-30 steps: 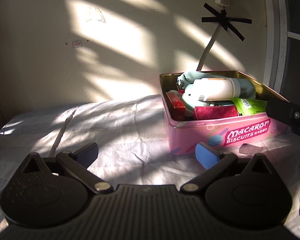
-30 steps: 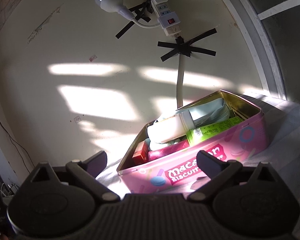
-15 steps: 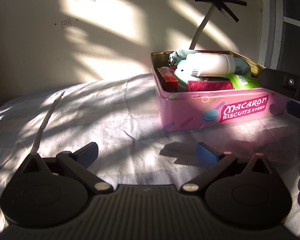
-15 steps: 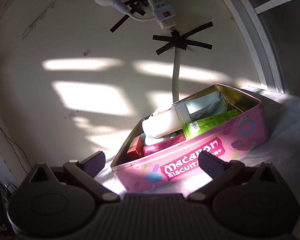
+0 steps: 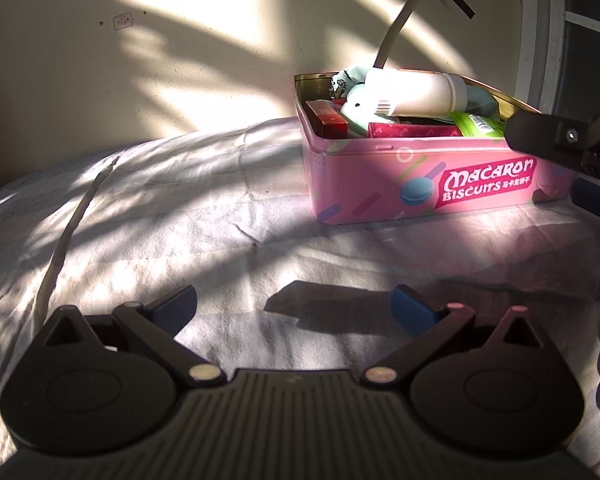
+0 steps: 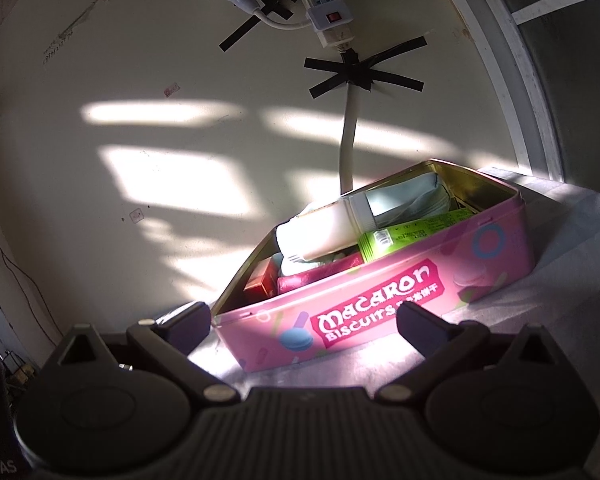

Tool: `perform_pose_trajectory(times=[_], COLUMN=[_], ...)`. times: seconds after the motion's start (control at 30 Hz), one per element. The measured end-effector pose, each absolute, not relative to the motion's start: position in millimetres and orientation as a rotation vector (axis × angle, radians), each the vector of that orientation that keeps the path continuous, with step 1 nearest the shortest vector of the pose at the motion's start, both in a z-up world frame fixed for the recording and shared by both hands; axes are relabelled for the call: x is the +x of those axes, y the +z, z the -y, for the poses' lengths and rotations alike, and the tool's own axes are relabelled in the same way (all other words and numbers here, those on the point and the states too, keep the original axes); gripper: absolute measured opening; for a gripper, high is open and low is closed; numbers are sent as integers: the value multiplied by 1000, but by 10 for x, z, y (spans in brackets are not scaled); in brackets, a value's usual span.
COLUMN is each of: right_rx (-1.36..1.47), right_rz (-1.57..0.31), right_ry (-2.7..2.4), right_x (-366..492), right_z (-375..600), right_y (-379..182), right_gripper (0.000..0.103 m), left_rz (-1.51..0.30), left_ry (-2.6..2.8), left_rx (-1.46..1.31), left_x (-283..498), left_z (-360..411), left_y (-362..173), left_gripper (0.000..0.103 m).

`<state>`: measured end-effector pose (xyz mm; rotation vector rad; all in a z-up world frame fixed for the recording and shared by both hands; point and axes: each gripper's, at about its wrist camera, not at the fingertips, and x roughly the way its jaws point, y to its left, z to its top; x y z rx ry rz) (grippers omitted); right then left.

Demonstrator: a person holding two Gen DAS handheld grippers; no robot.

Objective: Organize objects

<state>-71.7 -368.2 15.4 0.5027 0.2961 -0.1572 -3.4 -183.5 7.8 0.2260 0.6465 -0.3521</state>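
Both my grippers, left point(image 5: 294, 307) and right point(image 6: 304, 322), gape empty; the rigid tin point(image 6: 380, 304) looks heavy, best pinched by its rim.

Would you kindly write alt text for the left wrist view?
An open pink biscuit tin, packed with a white bottle, a green packet and red boxes, sits on a wrinkled white cloth against a sunlit wall. The left tongs hang open and empty in front; the right tongs' tip shows at the tin's right end.
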Motion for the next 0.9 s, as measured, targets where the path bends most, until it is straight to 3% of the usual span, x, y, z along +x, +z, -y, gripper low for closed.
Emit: perform_pose_trajectory(times=[0.9], right_rx=[530], right_rz=[-322], right_ry=[-159], right_x=[-686], right_z=[3732], right_y=[61], right_gripper=[103], left_rz=[-710], left_ry=[-358], left_rx=[240], left_x=[-4], left_z=[1923], left_y=[-41], left_gripper=[103])
